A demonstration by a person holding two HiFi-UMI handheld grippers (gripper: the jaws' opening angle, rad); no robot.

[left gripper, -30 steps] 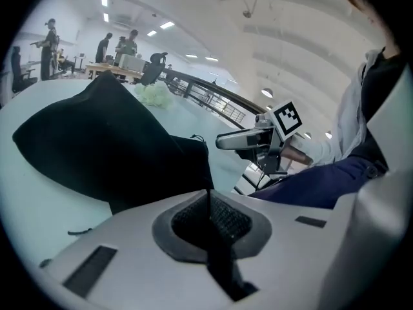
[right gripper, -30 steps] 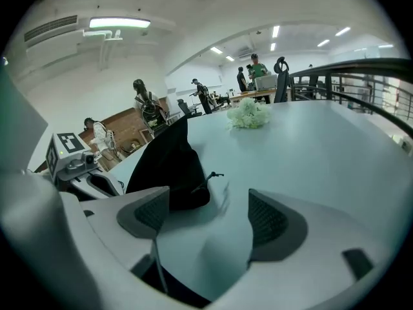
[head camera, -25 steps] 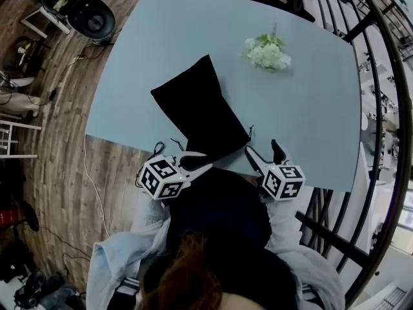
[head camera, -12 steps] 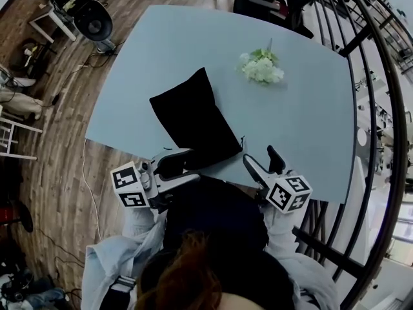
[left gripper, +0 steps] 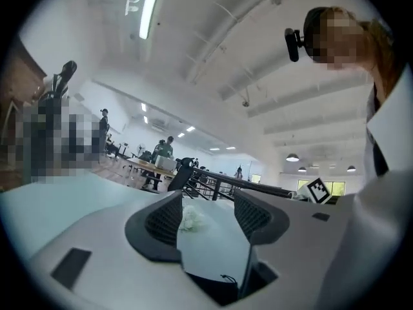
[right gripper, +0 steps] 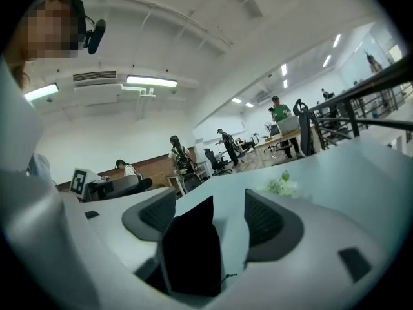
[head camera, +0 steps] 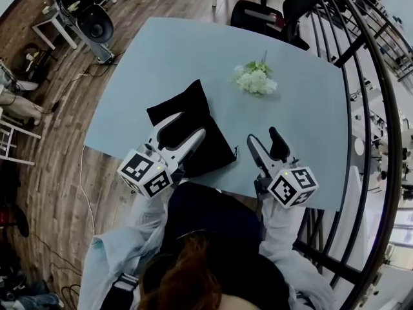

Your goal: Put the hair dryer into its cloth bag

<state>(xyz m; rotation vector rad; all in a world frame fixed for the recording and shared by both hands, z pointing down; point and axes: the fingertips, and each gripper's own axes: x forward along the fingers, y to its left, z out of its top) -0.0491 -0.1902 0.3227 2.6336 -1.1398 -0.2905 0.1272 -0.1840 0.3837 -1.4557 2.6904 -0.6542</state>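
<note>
Table [head camera: 310, 115]: black cloth bag [head camera: 218, 152] lies at near edge. Hair dryer unseen, maybe inside.
Left gripper [head camera: 191, 123]: jaws wide, empty.
Right gripper [head camera: 262, 135]: jaws closing on nothing.
Bag looks soft and limp; pinch hem by drawstring [head camera: 236, 151].

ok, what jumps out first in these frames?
The black cloth bag lies near the front edge of the pale blue table, with a bunch of white flowers farther back. Both marker-cube grippers are held over the near edge: the left gripper over the bag, fingers wide apart and empty, and the right gripper beside it, fingers closing on nothing. No hair dryer is in sight.
</note>
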